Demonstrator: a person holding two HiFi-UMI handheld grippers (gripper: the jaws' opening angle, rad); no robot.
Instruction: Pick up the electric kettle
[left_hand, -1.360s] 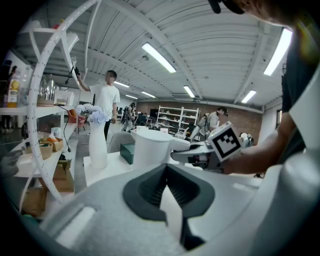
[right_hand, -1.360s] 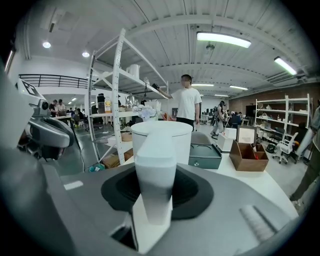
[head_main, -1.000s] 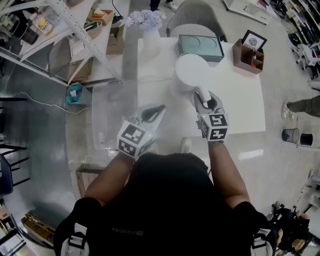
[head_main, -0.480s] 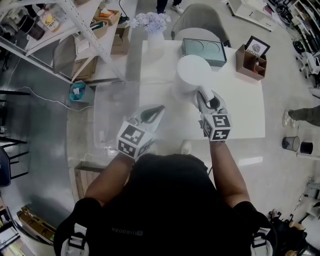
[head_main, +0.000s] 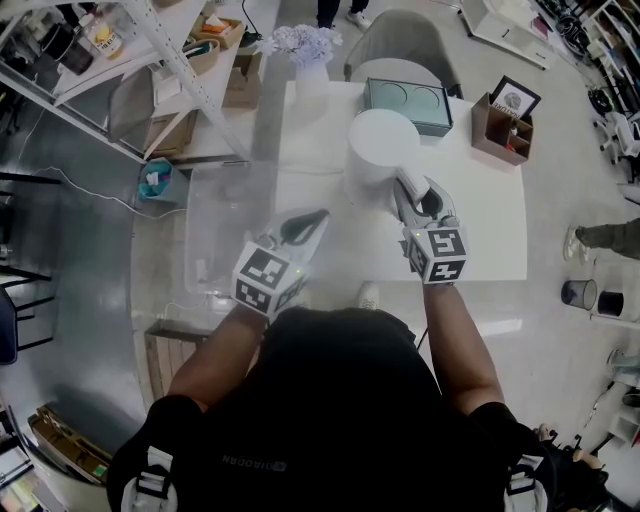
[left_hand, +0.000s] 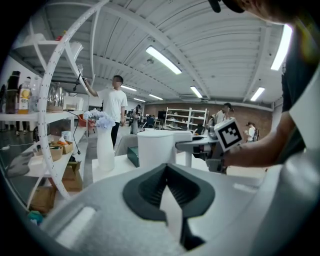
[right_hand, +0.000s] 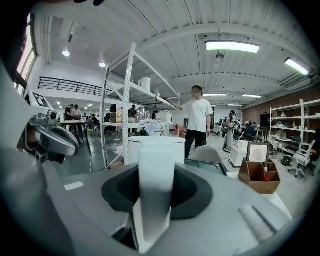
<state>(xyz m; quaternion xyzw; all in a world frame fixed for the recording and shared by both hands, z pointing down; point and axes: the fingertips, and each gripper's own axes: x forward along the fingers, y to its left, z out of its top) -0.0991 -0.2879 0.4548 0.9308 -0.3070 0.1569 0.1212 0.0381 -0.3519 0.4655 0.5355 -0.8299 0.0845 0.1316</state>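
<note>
On the table (head_main: 480, 235) — flower vase (head_main: 311, 78), teal box (head_main: 404, 103), wooden organizer (head_main: 498, 128).

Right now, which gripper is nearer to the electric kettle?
Right. The right gripper is closed on the handle of the electric kettle; the left gripper hovers apart from it, to its left, holding nothing.

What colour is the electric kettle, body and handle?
White all over: the electric kettle, including its handle. The head view shows it best.

Overhead, two gripper-level views; shared kettle (head_main: 383, 148)
</note>
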